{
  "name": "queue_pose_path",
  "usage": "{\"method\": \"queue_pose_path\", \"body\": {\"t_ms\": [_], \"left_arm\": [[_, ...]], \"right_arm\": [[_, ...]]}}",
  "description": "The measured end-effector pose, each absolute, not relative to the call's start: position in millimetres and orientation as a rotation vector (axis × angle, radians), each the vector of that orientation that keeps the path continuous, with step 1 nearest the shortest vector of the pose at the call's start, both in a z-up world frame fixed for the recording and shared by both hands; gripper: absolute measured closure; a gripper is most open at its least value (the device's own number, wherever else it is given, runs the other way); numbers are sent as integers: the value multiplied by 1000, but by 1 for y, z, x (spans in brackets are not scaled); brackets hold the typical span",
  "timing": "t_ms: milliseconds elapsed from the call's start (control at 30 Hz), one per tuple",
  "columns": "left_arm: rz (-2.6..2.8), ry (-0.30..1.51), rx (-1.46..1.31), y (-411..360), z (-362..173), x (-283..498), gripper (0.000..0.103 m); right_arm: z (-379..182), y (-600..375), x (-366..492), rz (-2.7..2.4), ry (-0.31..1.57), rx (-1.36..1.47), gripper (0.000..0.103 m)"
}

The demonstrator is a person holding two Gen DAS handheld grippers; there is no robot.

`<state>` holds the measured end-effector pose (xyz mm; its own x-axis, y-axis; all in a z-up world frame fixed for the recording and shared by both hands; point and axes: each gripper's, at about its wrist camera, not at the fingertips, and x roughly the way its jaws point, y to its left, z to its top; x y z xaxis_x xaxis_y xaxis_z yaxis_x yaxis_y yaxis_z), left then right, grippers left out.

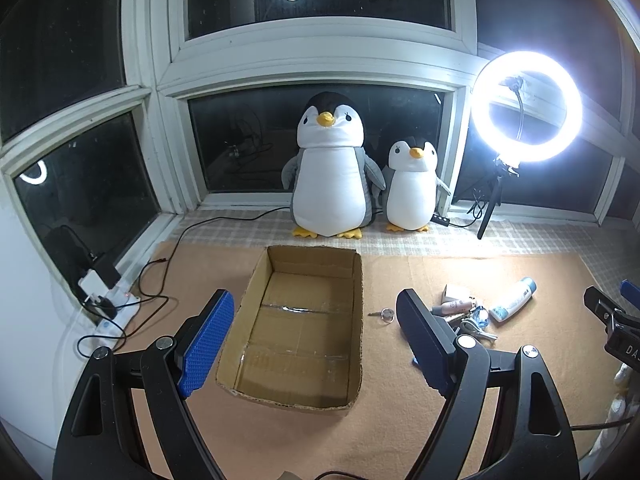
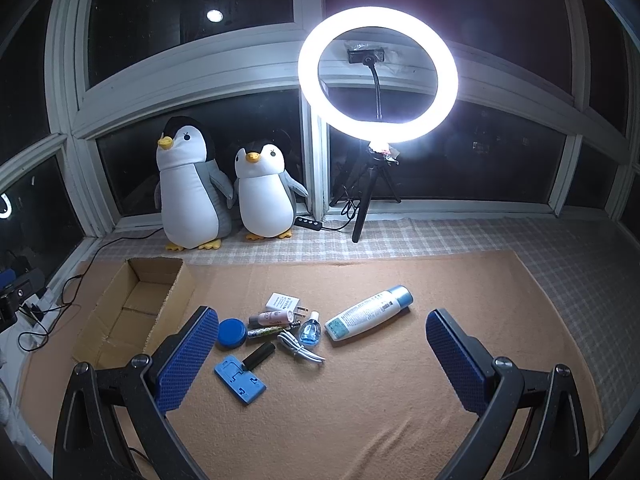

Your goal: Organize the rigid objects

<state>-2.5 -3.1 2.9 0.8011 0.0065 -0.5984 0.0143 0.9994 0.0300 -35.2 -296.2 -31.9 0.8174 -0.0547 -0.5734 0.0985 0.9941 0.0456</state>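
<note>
Left wrist view
Surface: an orange-tan mat [image 1: 400, 420] over a checked cloth [image 1: 520, 236], running back to a white-framed window [image 1: 312, 60] with dark panes.
Room: two plush penguins [image 1: 332, 168] stand at the sill; a lit ring light [image 1: 526, 106] on a tripod stands right of them; a power strip [image 1: 116, 308] with cables lies at the left edge.
Left gripper [image 1: 312, 344]: blue-padded fingers spread wide, holding nothing, hovering over the cardboard box [image 1: 300, 328].
Box: open, nothing inside, long axis running away from the camera.
Only here: a key ring [image 1: 384, 314] on the mat just right of the box.

Right wrist view
Right gripper [image 2: 320, 360]: fingers spread wide, empty, above the mat.
Clutter: small items clustered between the fingers, right of the box.
White bottle [image 2: 368, 312]: lying down, long axis diagonal, blue cap toward upper right.
Only here: a blue round tin [image 2: 231, 333], a blue flat stand [image 2: 240, 378], a black cylinder [image 2: 260, 355], a white cable [image 2: 300, 346].
Charger [image 2: 284, 303]: white, prongs pointing right.
</note>
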Motion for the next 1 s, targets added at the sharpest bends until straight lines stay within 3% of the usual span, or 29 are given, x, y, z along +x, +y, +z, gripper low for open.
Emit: {"method": "queue_pose_path", "body": {"t_ms": [1000], "left_arm": [[-9,647,36,-5,0,0,19]], "right_arm": [[-36,-295,-32,-83,627,73,1]]}}
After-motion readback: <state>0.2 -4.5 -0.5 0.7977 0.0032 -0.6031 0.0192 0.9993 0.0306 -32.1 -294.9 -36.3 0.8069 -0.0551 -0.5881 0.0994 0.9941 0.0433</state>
